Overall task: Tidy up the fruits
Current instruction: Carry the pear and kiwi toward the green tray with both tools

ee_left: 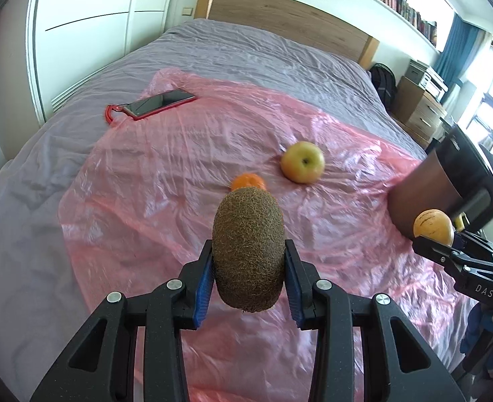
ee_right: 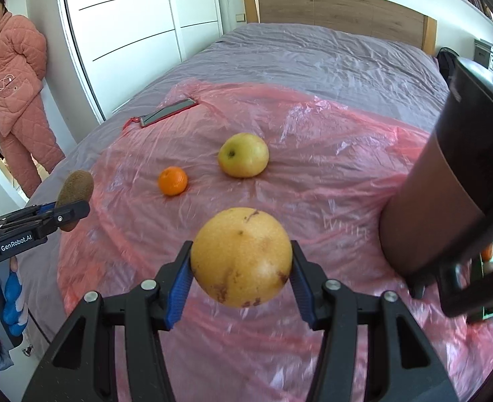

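Four fruits in all: one kiwi (ee_left: 248, 251), one yellow-brown round fruit with dark blemishes (ee_right: 242, 257), one yellow-green apple (ee_right: 243, 155) and one mandarin (ee_right: 172, 181). Two hand-held grippers: the left hand-held gripper (ee_left: 248, 279) and the right hand-held gripper (ee_right: 242, 281). One red-cased phone (ee_left: 161, 103), one pink plastic sheet (ee_left: 166, 181), one bed (ee_left: 246, 47), and one dark cylindrical container (ee_right: 447, 181).

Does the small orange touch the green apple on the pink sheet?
Apart. The right wrist view shows the orange and the apple with bare pink sheet between them.
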